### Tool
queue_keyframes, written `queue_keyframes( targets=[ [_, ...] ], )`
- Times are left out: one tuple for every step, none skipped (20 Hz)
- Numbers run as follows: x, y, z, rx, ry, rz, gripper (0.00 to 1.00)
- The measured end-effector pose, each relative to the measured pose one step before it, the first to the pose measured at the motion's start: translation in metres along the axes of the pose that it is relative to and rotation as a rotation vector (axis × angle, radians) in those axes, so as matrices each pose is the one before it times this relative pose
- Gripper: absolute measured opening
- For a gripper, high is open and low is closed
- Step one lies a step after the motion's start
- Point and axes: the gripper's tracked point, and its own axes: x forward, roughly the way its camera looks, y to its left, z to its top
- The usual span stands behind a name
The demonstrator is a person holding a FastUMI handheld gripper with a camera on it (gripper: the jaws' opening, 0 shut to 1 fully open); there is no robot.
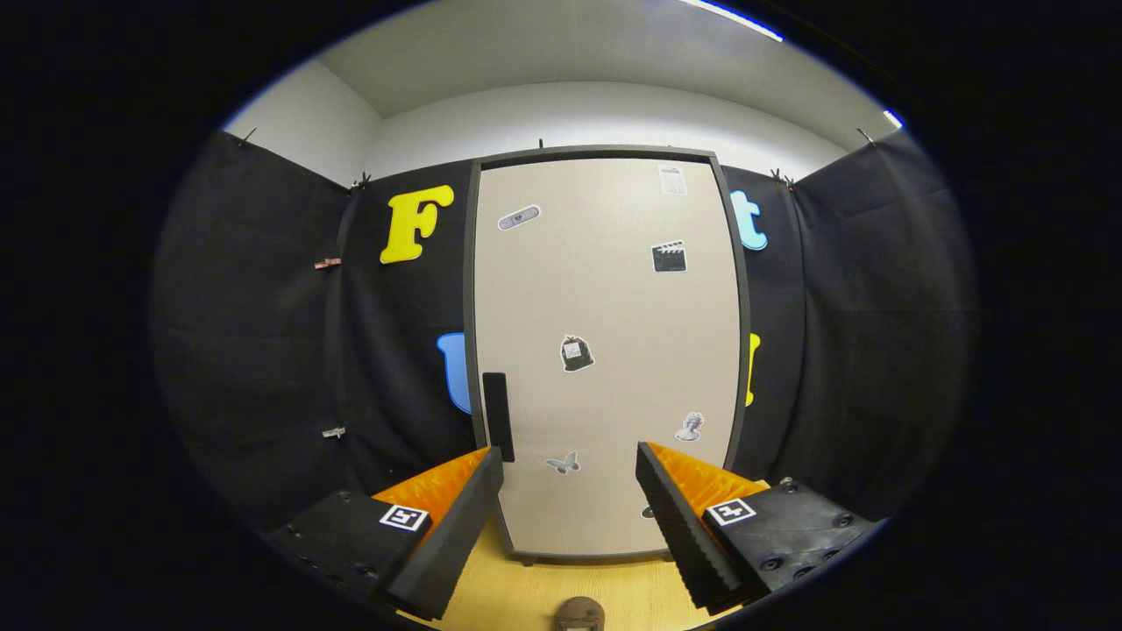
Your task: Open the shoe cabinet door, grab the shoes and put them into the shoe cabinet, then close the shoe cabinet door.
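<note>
Two fingers of the tongs (pixel 570 517) stand wide apart with nothing between them, aimed at the closed shoe cabinet door (pixel 605 350) straight ahead. That door is pale, dark-framed and dotted with small stickers, and the cabinet stands on the wooden counter (pixel 543 596). The step in hand looks to be the first one – getting the door open.

A dark vertical handle (pixel 497 416) sits low on the door's left edge, just above and beyond the left finger's tip. To do this well, the tongs should shift left so the handle lies between the fingers, then close squarely across the bar rather than nipping its end. With the handle on the left, the hinges are probably on the right, so the pull should sweep in an arc out and to the right, not straight back – a straight tug risks slipping off or dragging the cabinet across the counter.

Much stays unknown. The closed door hides the cabinet's inside, so its shelf space cannot be judged. A small brownish object (pixel 578 613) lies between the fingers close to the camera, cut off and blurred; it may be part of a shoe, though I cannot tell.
</note>
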Motion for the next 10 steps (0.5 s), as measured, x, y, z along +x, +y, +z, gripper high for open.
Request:
queue_keyframes(
  targets=[
    [0.00005,0.00012,-0.00032,-0.00035,0.0015,-0.0008,0.99],
    [0.00018,-0.00002,-0.00043,-0.00028,0.00113,0.00034,0.99],
    [-0.00034,0.00025,-0.00028,0.00036,0.00009,0.00053,0.99],
    [0.00002,0.00053,0.00057,0.00097,-0.00045,0.00049,0.99],
    [0.00006,0.00057,0.00016,0.00113,-0.00193,0.00135,0.99],
    [0.00007,0.0007,0.00144,0.00064,-0.00189,0.00133,0.99],
    [0.00037,0.0014,-0.00034,-0.00023,-0.00083,0.00191,0.99],
    [0.0009,-0.00006,-0.00062,-0.0013,0.00045,-0.00131,0.99],
    [0.0002,0.00109,-0.0016,0.00071,0.00163,0.00175,0.99],
    [0.00176,0.00069,-0.00076,0.00225,-0.00048,-0.00171,0.99]
  ],
)
